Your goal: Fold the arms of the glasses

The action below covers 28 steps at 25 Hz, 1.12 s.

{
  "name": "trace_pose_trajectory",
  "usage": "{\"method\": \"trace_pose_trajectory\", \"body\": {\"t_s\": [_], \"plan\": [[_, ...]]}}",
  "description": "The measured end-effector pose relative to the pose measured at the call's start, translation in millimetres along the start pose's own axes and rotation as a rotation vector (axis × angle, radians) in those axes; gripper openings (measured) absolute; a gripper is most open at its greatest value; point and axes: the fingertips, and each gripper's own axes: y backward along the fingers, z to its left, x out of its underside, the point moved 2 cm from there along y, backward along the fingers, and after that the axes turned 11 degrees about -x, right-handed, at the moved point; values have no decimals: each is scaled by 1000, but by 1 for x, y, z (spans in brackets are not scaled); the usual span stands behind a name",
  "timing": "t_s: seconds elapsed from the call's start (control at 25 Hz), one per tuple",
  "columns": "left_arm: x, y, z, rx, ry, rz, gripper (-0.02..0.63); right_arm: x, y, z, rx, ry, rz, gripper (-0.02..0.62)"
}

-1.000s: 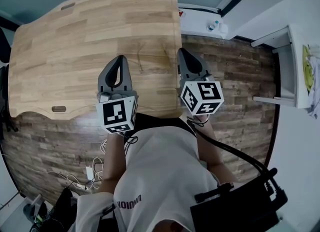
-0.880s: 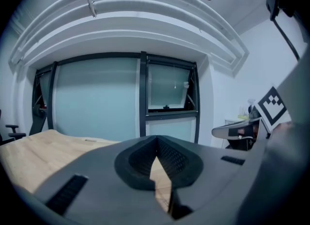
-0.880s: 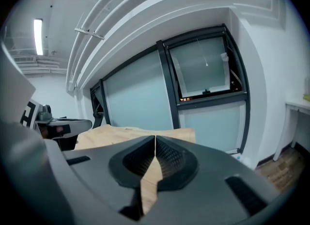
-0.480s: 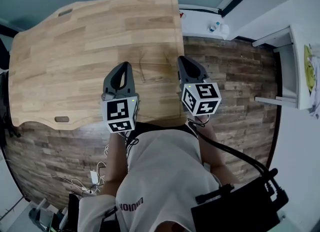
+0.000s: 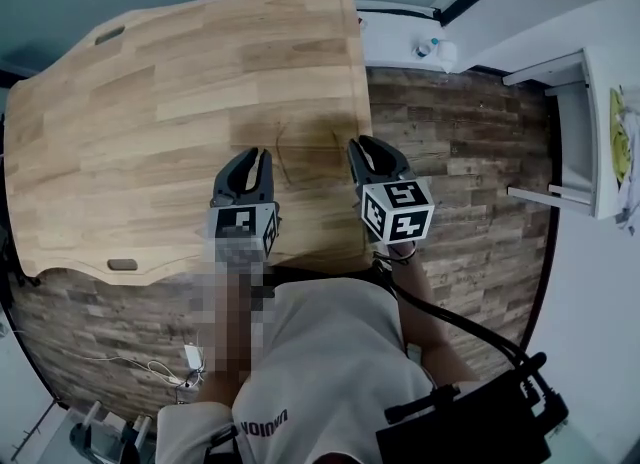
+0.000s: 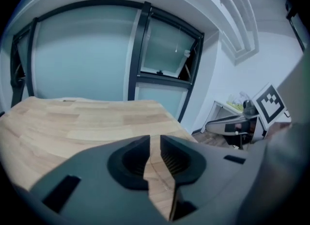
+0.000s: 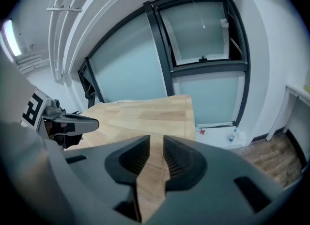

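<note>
Two hand-held grippers are held low over the near edge of the wooden table [image 5: 150, 102]. The left gripper [image 5: 255, 155] is further in along that edge, and the right gripper [image 5: 364, 144] is close to the near right corner. The jaws of both have just been opening and are parted by a narrow gap only. Nothing is gripped: only bare wood is seen through each gap in the two gripper views. Both are pointed forward and down at the top.

The glasses cannot be clearly made out in any view. Thin dark curved marks [image 5: 283, 147] are seen on the top just beyond the jaw tips, between the grippers. Whether they are a thin frame or only wood grain cannot be told.

Risks, as judged:
- The target may be misplaced. If the marks are only grain, the jaws would be closed on nothing or scraped on the wood.
- The gaps are narrow. A glasses arm could be pushed along the top by a jaw tip instead of being taken between the pads.
- The right edge of the table is near the right gripper. A light frame nudged that way could be slid off onto the plank floor [image 5: 460, 152].
- A thin arm pressed against its hinge direction, or clenched too hard, could be bent.
- With the frame not steadied by the other gripper, the whole pair would likely be rotated rather than folded.
</note>
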Motion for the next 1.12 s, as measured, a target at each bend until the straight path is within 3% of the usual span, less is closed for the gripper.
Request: {"method": "trace_pose_trajectory", "body": {"t_s": [0.08,0.24,0.56,0.84,1.12], "plan": [[12,-9,-6,33,-3,67,97,7,-6,-2,-14,-13,37,106],[38,-25,-16,84,-22,203,104,25,-15,-5,-17,-41,114,106],[84,-35,-24,104,-51,442,121,62,-17,-7,-18,-109,253,110],[102,-30,-27,112,-61,543,121,81,-18,-5,-18,-148,322,110],[115,-29,-30,112,-57,591,121,93,-23,-1,-7,-147,381,110]]}}
